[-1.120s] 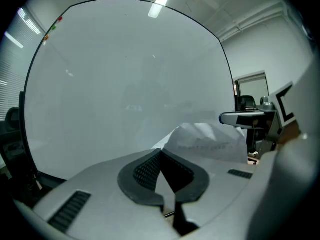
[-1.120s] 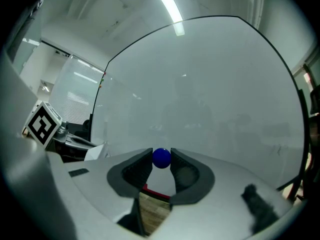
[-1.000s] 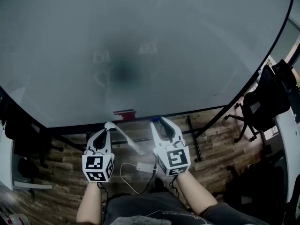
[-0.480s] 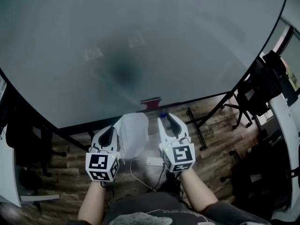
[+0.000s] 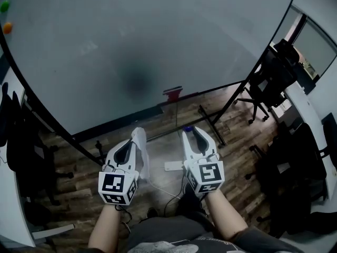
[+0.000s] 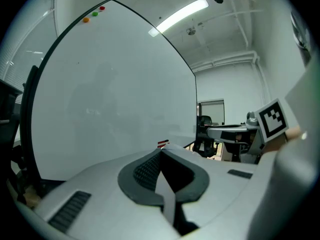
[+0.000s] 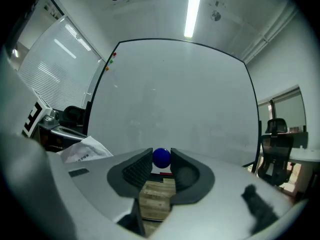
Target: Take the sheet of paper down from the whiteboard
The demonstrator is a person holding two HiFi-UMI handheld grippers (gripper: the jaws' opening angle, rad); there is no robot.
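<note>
**Head view:** 2 tools are held out side by side over the wooden floor [image 5: 79, 178], in front of 1 large whiteboard [image 5: 158, 36]. The left tool [image 5: 132, 138] is clenched on 1 sheet of paper [image 5: 142, 154]. The sheet is off the whiteboard and hangs crumpled beside that tool's jaws. The right tool [image 5: 190, 136] pinches 1 small blue ball [image 5: 188, 128] at its tips. 1 red block [image 5: 172, 94] sits at the whiteboard's lower edge. 2 coloured dots, 1 green [image 5: 5, 6] and 1 orange [image 5: 7, 28], show at its top left corner. 1 white box [image 5: 174, 166] with a cord lies on the floor between the tools.

**Left gripper view:** the jaws are closed, with a thin strip of the sheet [image 6: 167, 196] caught between them. 3 dots, red [image 6: 102, 8], green [image 6: 95, 14] and orange [image 6: 86, 19], sit at the top of the whiteboard [image 6: 115, 94]. The right tool [image 6: 235, 134] shows at the right.

**Right gripper view:** the jaws press on both sides of the ball [image 7: 161, 158]. The sheet [image 7: 82, 151] shows at the left, clear of the whiteboard [image 7: 175, 94]. 1 black chair [image 7: 272, 136] stands at the right.
</note>
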